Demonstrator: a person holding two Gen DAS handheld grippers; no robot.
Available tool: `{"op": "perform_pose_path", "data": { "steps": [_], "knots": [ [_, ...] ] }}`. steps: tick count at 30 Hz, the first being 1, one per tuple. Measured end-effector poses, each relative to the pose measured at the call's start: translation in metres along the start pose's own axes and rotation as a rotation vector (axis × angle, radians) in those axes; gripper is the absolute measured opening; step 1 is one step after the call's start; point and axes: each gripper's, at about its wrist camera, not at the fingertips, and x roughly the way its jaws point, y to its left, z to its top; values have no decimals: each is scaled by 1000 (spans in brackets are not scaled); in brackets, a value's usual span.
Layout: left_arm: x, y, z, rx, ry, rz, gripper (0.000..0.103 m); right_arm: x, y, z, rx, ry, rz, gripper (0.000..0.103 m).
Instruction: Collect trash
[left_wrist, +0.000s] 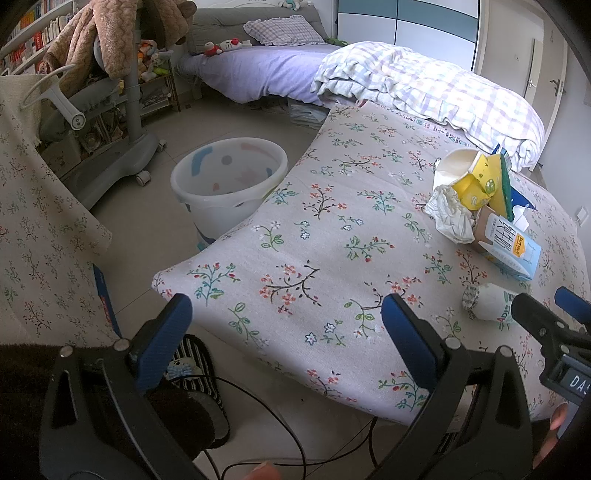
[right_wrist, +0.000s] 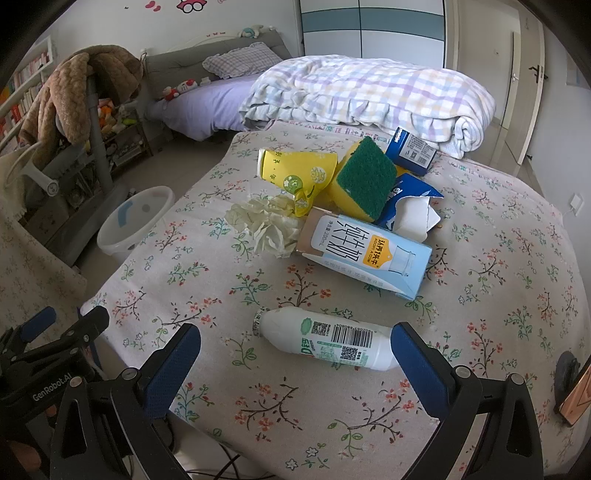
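So the trash is all piled on a table under a soft floral cloth (right_wrist: 332, 424). Nearest is a smooth white plastic bottle (right_wrist: 325, 345) lying on its side, barcode and QR codes up, green label, cap pointing left. Behind it sits a boxy light-blue milk carton (right_wrist: 369, 251) with big Chinese print and "200mL" readable, plus an orange tag. Beside that there's crumpled tissue (right_wrist: 266, 225), a crushed yellow paper cup (right_wrist: 295, 170), a scratchy green-and-yellow sponge (right_wrist: 365, 181), torn blue packaging (right_wrist: 410, 195) and a small blue box (right_wrist: 412, 149), text too small to read.

The right gripper (right_wrist: 295, 362) is spread wide around the bottle, not touching it, I think. The left gripper (left_wrist: 284, 332) is also wide apart, empty, over the table's near corner. A translucent white bin (left_wrist: 229, 181) stands on the floor.
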Motion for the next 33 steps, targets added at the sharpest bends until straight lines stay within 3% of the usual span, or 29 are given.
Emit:
{"op": "perform_pose_path", "data": {
  "steps": [13, 22, 28, 33],
  "knots": [
    [3, -10, -5, 12, 17, -17, 102, -1, -2, 0, 6, -7, -3, 103],
    [6, -20, -4, 54, 47, -49, 102, -2, -26, 0, 63, -3, -19, 103],
    [12, -28, -5, 103, 82, -79, 102, 5, -42, -6, 63, 44, -28, 103],
    [16, -29, -4, 111, 127, -118, 102, 13, -41, -9, -14, 110, 5, 103]
  ]
}}
